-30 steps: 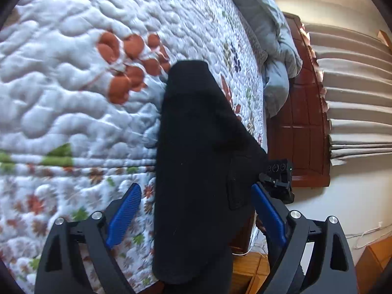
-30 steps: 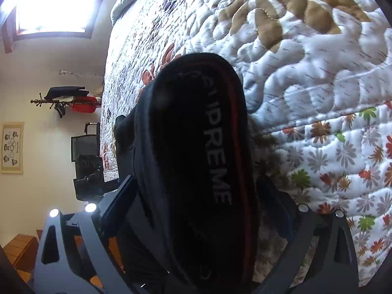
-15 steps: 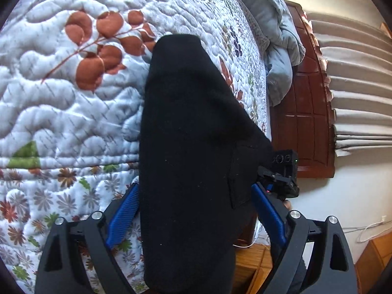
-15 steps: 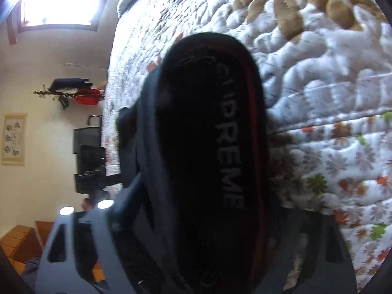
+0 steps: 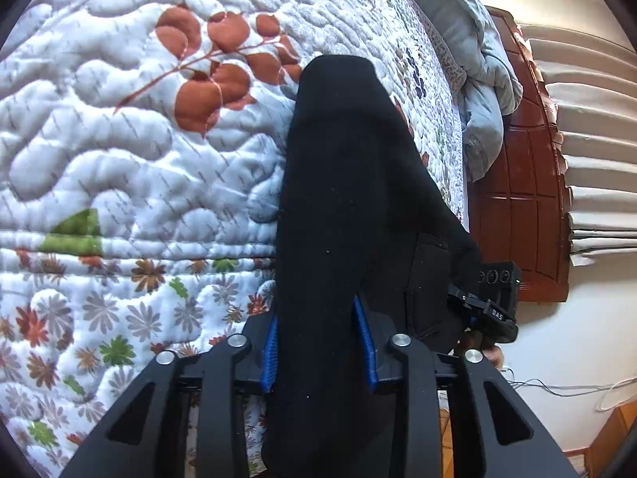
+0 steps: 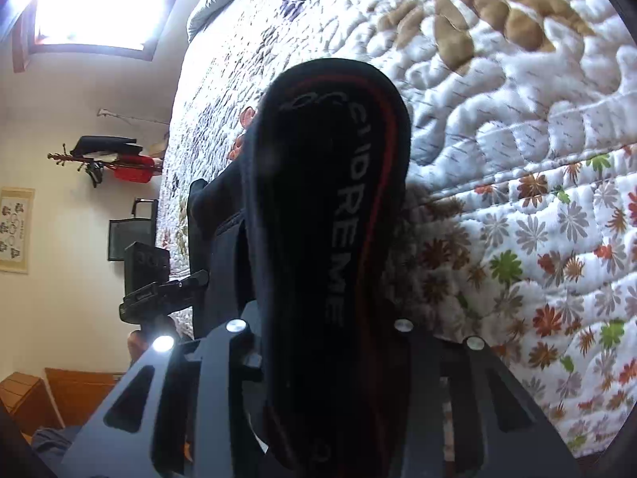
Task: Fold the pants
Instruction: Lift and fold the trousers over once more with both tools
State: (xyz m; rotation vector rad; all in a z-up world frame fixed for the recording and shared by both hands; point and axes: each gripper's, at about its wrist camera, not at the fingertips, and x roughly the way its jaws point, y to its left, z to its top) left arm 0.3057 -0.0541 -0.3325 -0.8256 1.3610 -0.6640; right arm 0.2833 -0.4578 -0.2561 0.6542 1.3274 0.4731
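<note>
Lying on the quilt (image 5: 119, 151) at the near edge of the bed, the black pants (image 5: 350, 207) run away from both cameras, with their near end drooping over the bed's side. In the left wrist view they show plain black cloth with a pocket flap on the right. In the right wrist view the waistband (image 6: 338, 215) faces up, with pale lettering and a red line along it.

The left gripper (image 5: 318, 350) has the pants between its blue pads (image 5: 270, 354); its jaws are closing and the pads press on the cloth from both sides. The right gripper (image 6: 322, 342) also has the pants between its fingers and its jaws are closing on the waistband end; its pads are dark and mostly hidden by the cloth.

The quilt is white and puffy, stitched with rust leaves, tan flowers and a border of small flowers along the near edge. A grey blanket (image 5: 477, 91) is bunched at the far right of the bed, against a red-brown wooden headboard (image 5: 517, 207). Beyond that hang pale pleated curtains (image 5: 589, 139). On the other side, a bright window (image 6: 91, 4), a framed picture (image 6: 14, 231) and a coat rack (image 6: 107, 159) stand against a cream wall. Wooden floor shows below.
</note>
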